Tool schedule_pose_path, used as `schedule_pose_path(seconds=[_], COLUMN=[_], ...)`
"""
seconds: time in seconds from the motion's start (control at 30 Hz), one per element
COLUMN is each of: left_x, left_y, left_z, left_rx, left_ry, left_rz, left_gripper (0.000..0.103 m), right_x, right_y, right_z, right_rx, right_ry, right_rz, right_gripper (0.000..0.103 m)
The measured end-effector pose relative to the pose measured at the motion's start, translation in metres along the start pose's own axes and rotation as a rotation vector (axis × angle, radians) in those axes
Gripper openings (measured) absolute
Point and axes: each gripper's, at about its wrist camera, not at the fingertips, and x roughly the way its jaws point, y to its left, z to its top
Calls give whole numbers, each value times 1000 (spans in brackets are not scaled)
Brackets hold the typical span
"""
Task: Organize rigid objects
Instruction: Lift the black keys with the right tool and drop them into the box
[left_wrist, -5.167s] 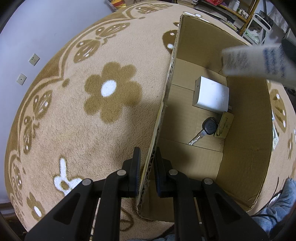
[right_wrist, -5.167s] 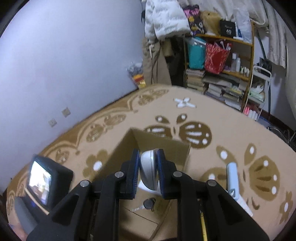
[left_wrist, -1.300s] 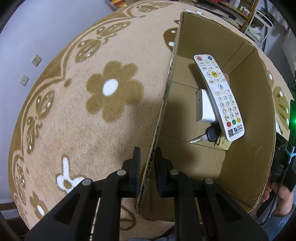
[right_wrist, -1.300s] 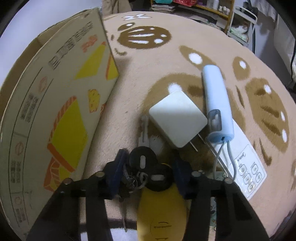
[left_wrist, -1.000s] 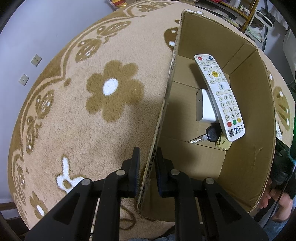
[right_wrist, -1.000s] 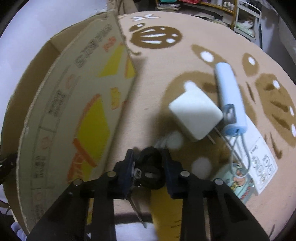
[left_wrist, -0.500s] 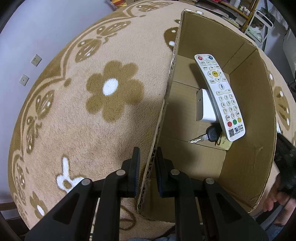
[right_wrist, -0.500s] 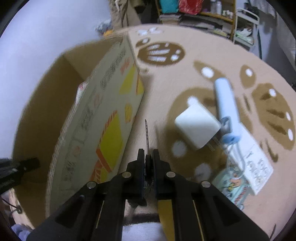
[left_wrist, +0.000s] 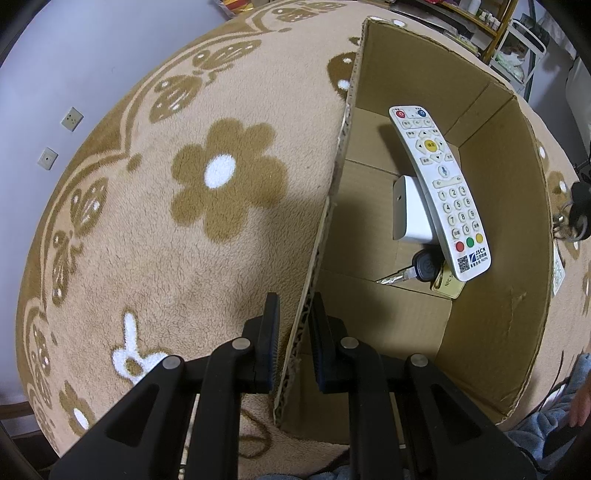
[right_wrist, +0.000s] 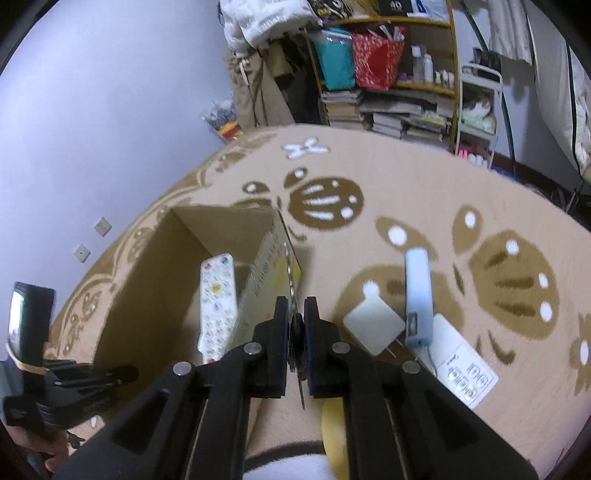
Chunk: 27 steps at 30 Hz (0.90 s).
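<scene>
the right gripper (right_wrist: 296, 325) was clamped on a key bunch (right_wrist: 295, 341), raised above the carpet (right_wrist: 424, 192) beside the cardboard box (right_wrist: 236, 218). the left gripper (left_wrist: 293, 321) pinched the box's near wall. best to carry the keys past the rim and let go low, clear of the remote (left_wrist: 439, 188). one key blade pointed forward, along the fingers.

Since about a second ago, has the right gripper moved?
Yes. The right gripper, jaws shut on the keys, has risen from the carpet; the white charger and cardboard box now lie farther below.
</scene>
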Motion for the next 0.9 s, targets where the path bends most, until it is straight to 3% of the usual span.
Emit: schedule_pose_path(seconds=[0.57, 0.73, 0.9], left_x=[-1, -2, -2], left_y=[-3, -5, -5], left_z=[-1, -2, -2], left_rx=[15, 27, 32], left_ry=[1, -2, -4], left_rz=[0, 2, 4], left_gripper=[12, 11, 11], right_x=[-60, -49, -23], right_y=[68, 86, 85], right_z=[64, 66, 55], right_rx=[-155, -194, -172], right_ry=[-166, -149, -77], right_rz=[89, 111, 141], right_gripper=[9, 9, 9])
